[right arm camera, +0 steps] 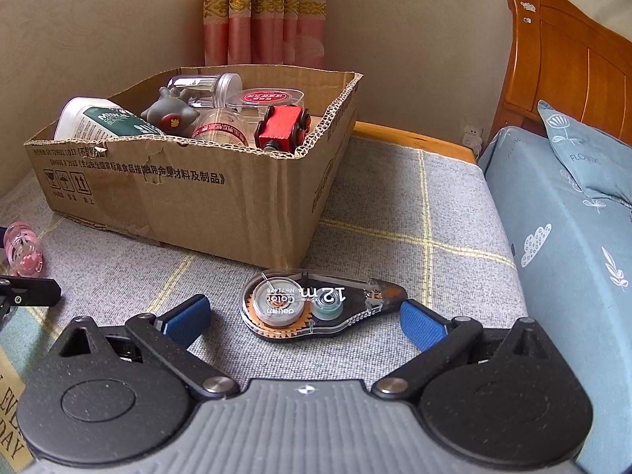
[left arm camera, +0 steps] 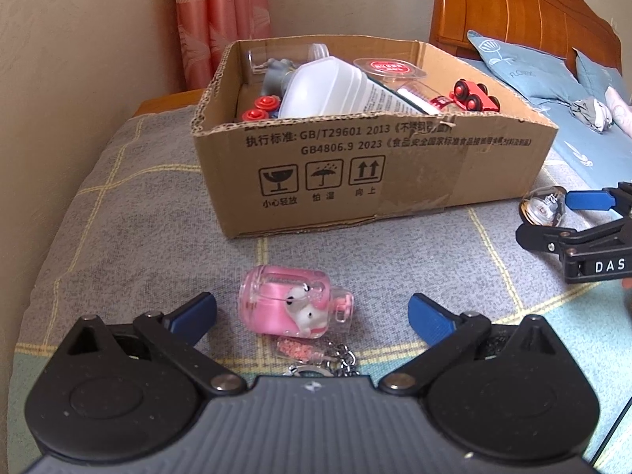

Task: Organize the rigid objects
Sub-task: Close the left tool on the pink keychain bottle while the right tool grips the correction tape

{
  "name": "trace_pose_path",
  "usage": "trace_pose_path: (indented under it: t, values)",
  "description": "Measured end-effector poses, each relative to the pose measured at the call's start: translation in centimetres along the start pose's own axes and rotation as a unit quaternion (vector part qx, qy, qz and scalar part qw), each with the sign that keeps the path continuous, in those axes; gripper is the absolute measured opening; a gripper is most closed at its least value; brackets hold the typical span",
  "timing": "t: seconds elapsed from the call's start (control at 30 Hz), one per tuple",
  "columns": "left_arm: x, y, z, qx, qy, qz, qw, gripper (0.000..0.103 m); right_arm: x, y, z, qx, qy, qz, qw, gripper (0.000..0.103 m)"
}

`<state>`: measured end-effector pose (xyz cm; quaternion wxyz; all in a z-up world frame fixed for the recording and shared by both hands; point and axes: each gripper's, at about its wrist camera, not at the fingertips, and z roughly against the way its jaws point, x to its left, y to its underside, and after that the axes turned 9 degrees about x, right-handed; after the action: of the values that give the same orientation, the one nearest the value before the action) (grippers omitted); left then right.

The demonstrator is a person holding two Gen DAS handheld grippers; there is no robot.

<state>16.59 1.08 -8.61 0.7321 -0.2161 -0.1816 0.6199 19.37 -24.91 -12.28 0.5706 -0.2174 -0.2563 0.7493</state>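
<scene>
A pink keychain bottle [left arm camera: 294, 303] with a small white figure inside lies on the grey checked cover, between the spread fingers of my open left gripper [left arm camera: 312, 314]. A clear correction tape dispenser [right arm camera: 312, 305] lies flat between the fingers of my open right gripper [right arm camera: 304, 318]. The left wrist view shows the right gripper [left arm camera: 553, 217] at the far right, around that dispenser [left arm camera: 543, 205]. Behind both stands an open cardboard box [left arm camera: 395, 166] holding a white bottle [left arm camera: 331, 89], a red toy car [left arm camera: 476, 96], clear jars and a grey figure [right arm camera: 170, 112].
The pink bottle's chain and a small glitter vial [left arm camera: 300, 349] trail toward the left gripper's body. A bed with blue bedding [right arm camera: 572, 245] and a wooden headboard [right arm camera: 565, 67] stands to the right. A wall and pink curtain [right arm camera: 264, 12] close off the back.
</scene>
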Motion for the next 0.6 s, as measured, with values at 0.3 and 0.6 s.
trace_pose_path:
  t: [0.3,0.6]
  values:
    - [0.0,-0.2,0.2,0.005,0.014,-0.011,0.9998,0.100,-1.4,-1.1,-0.8,0.003,-0.026,0.034,0.999,0.103]
    - [0.2,-0.3,0.3,0.005,0.017,-0.003,0.9998,0.090,0.2,-1.3,-0.6,0.025,-0.086,0.102,0.991,0.103]
